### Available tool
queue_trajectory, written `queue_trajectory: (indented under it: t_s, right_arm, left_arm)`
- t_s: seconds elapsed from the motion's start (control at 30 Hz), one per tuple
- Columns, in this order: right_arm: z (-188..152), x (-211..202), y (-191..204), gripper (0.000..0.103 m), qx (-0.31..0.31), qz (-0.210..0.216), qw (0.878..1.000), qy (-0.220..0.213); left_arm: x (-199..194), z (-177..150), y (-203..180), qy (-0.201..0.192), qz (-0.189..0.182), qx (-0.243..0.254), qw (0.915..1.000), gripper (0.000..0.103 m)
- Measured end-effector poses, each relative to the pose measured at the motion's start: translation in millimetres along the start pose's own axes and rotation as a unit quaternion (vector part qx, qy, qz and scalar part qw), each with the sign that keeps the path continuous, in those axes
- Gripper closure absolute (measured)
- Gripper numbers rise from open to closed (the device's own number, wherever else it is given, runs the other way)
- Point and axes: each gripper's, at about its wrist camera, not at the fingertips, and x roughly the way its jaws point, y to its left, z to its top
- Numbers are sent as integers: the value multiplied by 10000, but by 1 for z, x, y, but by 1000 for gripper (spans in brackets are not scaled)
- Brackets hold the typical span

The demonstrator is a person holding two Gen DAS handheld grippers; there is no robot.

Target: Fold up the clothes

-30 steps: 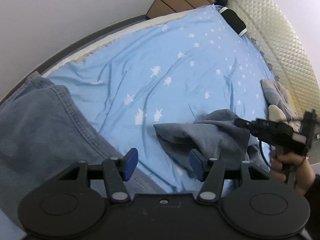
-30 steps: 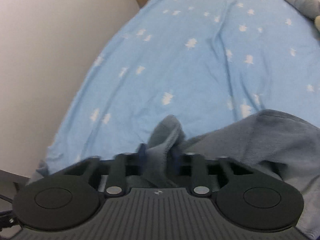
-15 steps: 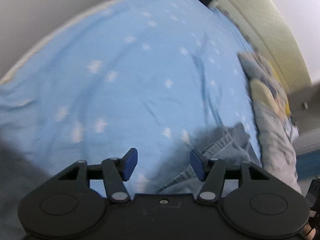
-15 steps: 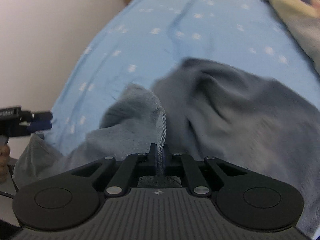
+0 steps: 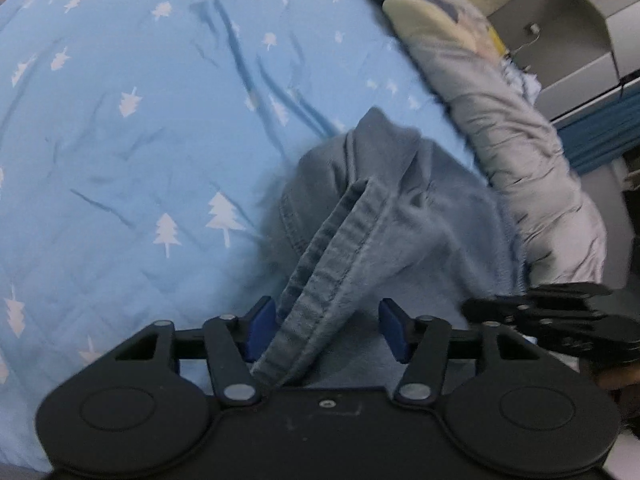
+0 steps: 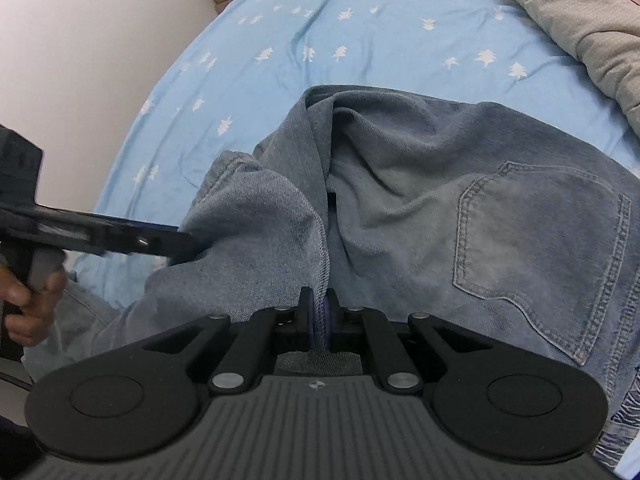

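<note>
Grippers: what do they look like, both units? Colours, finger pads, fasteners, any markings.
Left gripper: matte black body, two round discs, angled black linkages with silver pivot screws, blue pads on the fingers. Right gripper: same black linkage and silver screws, ribbed grey-black housing with a small diamond mark. A bare hand grips the left unit's handle.

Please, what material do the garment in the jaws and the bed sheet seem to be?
Jeans: likely faded blue denim, matte; twill weave, double-stitched pocket and hem show. Bed sheet: probably light woven cotton or a blend, matte, with fine creases and printed white trees.
</note>
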Motion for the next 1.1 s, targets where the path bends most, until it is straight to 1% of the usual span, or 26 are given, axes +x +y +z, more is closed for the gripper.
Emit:
queue_trajectory:
  t_s: [0.03,0.1,0.2,0.27,0.37,0.47,0.5,0.53,0.67,0.77,0.87,0.97,1.1]
  right_arm:
    - [0,-1,0,99,-2,15,10000,1]
    - [0,-4,0,99,-37,11,10000,10]
    - [1,-8,7,99,-109,-10,9999,18]
    - [5,-13,17,99,-164,-2,9999,-19]
    - [13,-18,38,99,-311,78,9995,-51]
    - [25,-15,68,98,-727,169,9972,-64]
    - [30,-14,80,96,-864,217,9960,-95]
    - [35,-12,89,91,-945,246,9951,-135]
    - [53,-9,128,87,-1184,462,9913,-350]
    - [56,-10,148,86,-1378,479,9884,-432]
    - [56,-17,153,85,-1349,395,9886,-533]
    - [53,-22,146,84,-1136,240,9920,-488]
    - [39,-32,129,84,-941,-182,9948,-353]
  left_arm:
    - [3,-2,2,34,3,-86,10000,69]
    - [1,-9,5,-24,62,-227,9997,87]
    - [-19,-18,3,-311,159,-195,9992,94]
    - [-40,-23,1,-572,234,-144,9980,95]
    - [-82,-31,16,-1041,241,-550,9927,96]
    - [-127,-39,35,-1471,375,-780,9853,96]
    - [-141,-42,42,-1584,422,-877,9826,96]
    - [-152,-45,49,-1676,469,-949,9802,96]
    - [-188,-55,74,-2029,679,-1169,9698,97]
    - [-210,-61,91,-2287,841,-1335,9606,97]
    - [-225,-63,109,-2531,986,-1626,9486,97]
    - [-240,-60,129,-2756,1211,-1879,9349,97]
    - [-257,-52,164,-3031,1569,-2402,9088,97]
